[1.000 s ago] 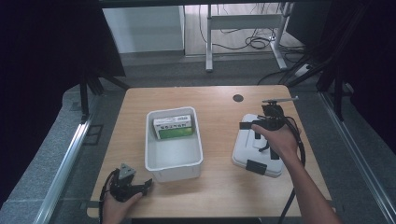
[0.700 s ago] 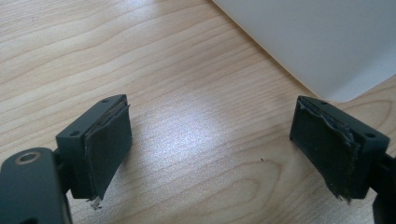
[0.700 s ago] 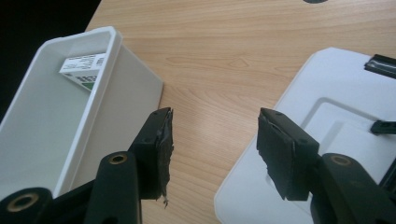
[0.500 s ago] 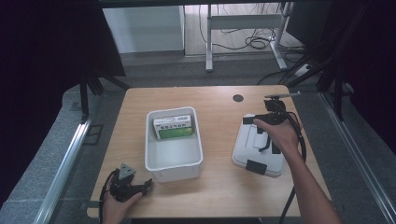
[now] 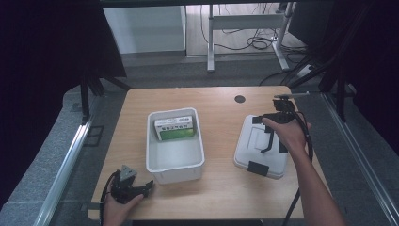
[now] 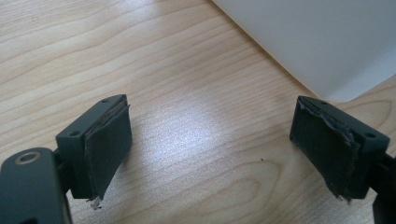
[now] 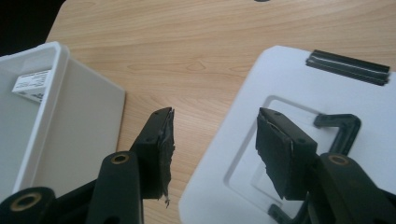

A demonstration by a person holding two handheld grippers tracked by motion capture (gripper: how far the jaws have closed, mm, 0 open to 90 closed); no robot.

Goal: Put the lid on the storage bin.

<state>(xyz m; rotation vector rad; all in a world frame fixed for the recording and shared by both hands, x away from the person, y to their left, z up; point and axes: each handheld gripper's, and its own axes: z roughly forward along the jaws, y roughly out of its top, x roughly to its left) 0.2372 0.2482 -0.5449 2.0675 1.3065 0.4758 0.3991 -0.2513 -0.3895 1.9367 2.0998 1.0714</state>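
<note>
A: Where is your right gripper at this moment?

B: You hold it above the white lid, which lies flat on the table to the right of the white bin. In the right gripper view its jaws are spread apart. One jaw is over the bare wood just beside the lid's edge, the other is over the sunken middle panel of the lid. Nothing is between them.

A: Do the jaws touch the lid?

B: I cannot tell this. They are close over it, but contact is not clear.

A: And your left gripper?

B: Your left hand keeps it at the near left corner of the table, beside the front corner of the bin. Its jaws are wide apart also, with only wood between them.

A: What is inside the bin?

B: A green box with a white label lies against the far wall. The lid has black clips at its two ends, and the bin stands uncovered, well apart from the lid.
</note>
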